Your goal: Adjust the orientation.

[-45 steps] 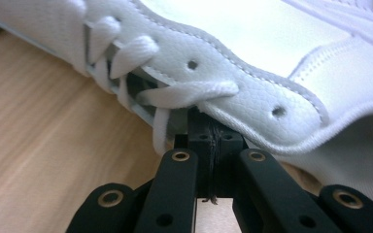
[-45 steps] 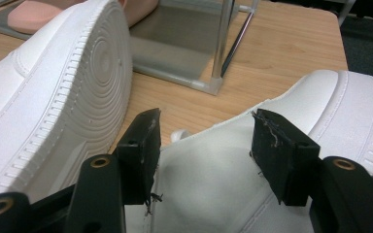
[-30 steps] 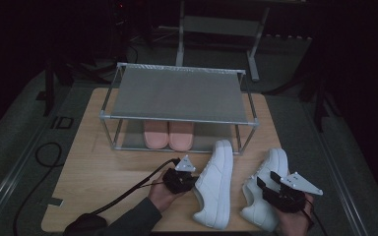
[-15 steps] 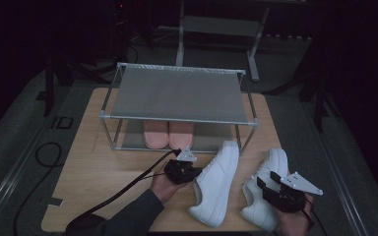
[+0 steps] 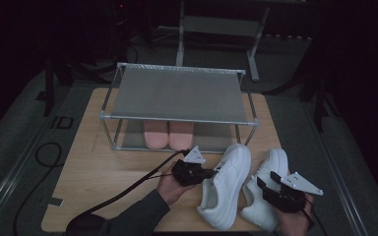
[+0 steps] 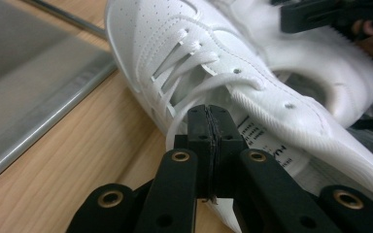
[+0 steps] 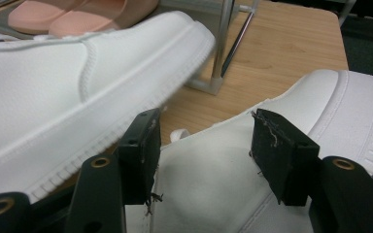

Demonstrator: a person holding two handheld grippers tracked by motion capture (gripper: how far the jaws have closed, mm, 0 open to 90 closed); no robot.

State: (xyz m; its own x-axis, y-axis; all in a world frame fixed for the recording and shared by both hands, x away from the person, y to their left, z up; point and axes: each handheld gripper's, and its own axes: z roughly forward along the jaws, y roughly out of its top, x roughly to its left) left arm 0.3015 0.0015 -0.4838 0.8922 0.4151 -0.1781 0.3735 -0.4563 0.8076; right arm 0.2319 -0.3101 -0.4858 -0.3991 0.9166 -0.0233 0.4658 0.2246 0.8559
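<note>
A dark room is surrounding a pale wooden desk (image 5: 93,172), and on it a metal shoe rack (image 5: 177,93) is standing with a pair of pink slippers (image 5: 168,134) tucked on its bottom shelf. In front of the rack two white sneakers are lying side by side, toes pointing toward it. The left tongs (image 5: 207,173) are sitting at the near side of the left sneaker (image 5: 226,184), and in the left gripper view the two pads are pressing flat together with a white shoelace (image 6: 187,104) looping right at their tip; they are looking like they are nipping that lace, though the pinch itself is hard to make out. The right tongs (image 7: 201,145) are standing spread wide, hovering over the heel opening of the right sneaker (image 5: 266,189) with nothing between them. Judging by looks, this shoe is going to handle light, with a firm rubber sole and a soft, yielding leather upper, smooth enough to slip from a shallow bite. A lace is a floppy handle and is likely to let the shoe swing and dangle; the padded heel collar or the tongue edge is offering a steadier place to grip.
</note>
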